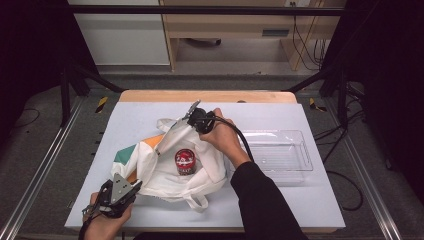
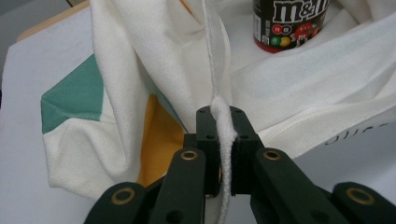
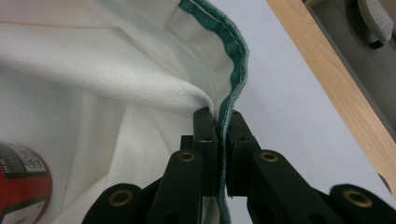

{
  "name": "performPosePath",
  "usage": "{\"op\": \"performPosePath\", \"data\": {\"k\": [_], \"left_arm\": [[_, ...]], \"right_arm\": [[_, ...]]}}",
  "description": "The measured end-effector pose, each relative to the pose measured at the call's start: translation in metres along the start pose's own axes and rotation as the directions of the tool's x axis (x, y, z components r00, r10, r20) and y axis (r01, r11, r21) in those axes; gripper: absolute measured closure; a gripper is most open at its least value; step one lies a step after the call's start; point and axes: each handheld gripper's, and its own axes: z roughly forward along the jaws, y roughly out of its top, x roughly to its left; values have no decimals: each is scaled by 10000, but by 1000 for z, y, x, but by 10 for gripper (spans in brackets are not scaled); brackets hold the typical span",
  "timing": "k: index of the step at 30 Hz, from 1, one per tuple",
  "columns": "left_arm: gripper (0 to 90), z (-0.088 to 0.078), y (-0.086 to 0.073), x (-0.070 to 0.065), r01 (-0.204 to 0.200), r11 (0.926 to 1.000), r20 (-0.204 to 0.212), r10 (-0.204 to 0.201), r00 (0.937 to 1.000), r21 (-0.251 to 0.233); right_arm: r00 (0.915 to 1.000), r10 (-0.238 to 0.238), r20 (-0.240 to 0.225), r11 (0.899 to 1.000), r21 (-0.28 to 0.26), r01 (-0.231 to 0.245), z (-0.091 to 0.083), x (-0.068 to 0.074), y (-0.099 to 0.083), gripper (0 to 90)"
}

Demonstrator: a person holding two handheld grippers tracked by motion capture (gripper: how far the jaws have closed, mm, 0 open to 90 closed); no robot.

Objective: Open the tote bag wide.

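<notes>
A white cloth bag (image 1: 160, 172) with green and orange patches lies on the table, its mouth spread. A red-lidded M&M's can (image 1: 185, 161) stands upright inside the opening. My left gripper (image 1: 135, 185), near the front left corner, is shut on the bag's white rim; the left gripper view has the cloth edge (image 2: 219, 107) pinched between the jaws of that gripper (image 2: 223, 122) and the can (image 2: 289, 23) beyond. My right gripper (image 1: 184, 121), at the bag's far side, is shut on its green-trimmed rim (image 3: 236, 60). The jaws of the right gripper (image 3: 220, 123) clamp that trim.
A clear plastic tray (image 1: 295, 167) sits on the right of the white tabletop (image 1: 300, 200), close to the right forearm. The table's wooden far edge (image 1: 207, 96) runs just behind the right gripper. Dark frame posts stand at both sides.
</notes>
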Motion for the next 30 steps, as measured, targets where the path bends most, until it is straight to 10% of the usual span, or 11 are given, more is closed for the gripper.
{"op": "performPosePath", "data": {"k": [10,15,30], "left_arm": [[850,6,-3,-1,189,9998,192,-188,9996,-69],[837,6,-4,1,371,9990,257,-365,9990,-237],[644,4,-1,-1,558,9930,222,-538,9983,-1041]], "right_arm": [[9994,245,-256,9996,175,-240,3,1,-1,827],[9990,422,-174,9990,129,-420,-3,1,0,613],[9949,998,-124,9868,-1266,-1006,-75,12,-18,403]]}}
